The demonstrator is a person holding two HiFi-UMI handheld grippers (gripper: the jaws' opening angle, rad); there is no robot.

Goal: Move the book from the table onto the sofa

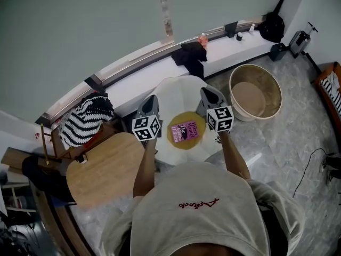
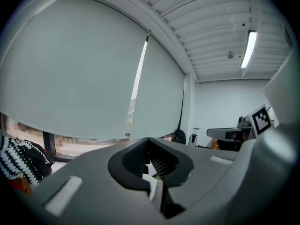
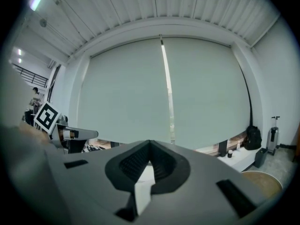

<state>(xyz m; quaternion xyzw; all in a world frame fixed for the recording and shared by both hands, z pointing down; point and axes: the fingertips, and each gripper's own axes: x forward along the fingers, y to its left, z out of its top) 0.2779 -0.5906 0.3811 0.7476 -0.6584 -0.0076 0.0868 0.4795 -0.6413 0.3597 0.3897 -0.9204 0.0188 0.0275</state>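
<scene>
Pink book (image 1: 186,130): lies flat, cover up, on yellow round mat (image 1: 175,139). Sits btw the two grippers in head view, about level w/ their rear ends. No sofa that I can make out.
Yellow mat: on white round table (image 1: 178,92), toward the edge nearest the person.
L gripper (image 1: 151,100): jaws pressed together, nothing btw them. Held over table's left side, pointing roughly level at the window. Not on the book.
R gripper (image 1: 209,93): jaws together too, empty. Over table's right side, same heading, alongside the L one.
Person: seen from above, light top, one forearm out to each gripper.
Blind (image 1: 106,20): pale roller blind, pulled down, fills both gripper views; thin bright gap btw its two panels.
Ledge (image 1: 234,49): white, runs under the window behind the table. Black cloth (image 1: 190,57) draped over it just beyond the table; black bag (image 1: 272,25) at its far right end.
Tub (image 1: 256,92): beige, round, on the floor right of the table, near it but apart.
Cushion (image 1: 85,121): black-and-white stripes, left of the table.
Wood top (image 1: 106,169): round, pale wood, left of the person, in front of the cushion.
</scene>
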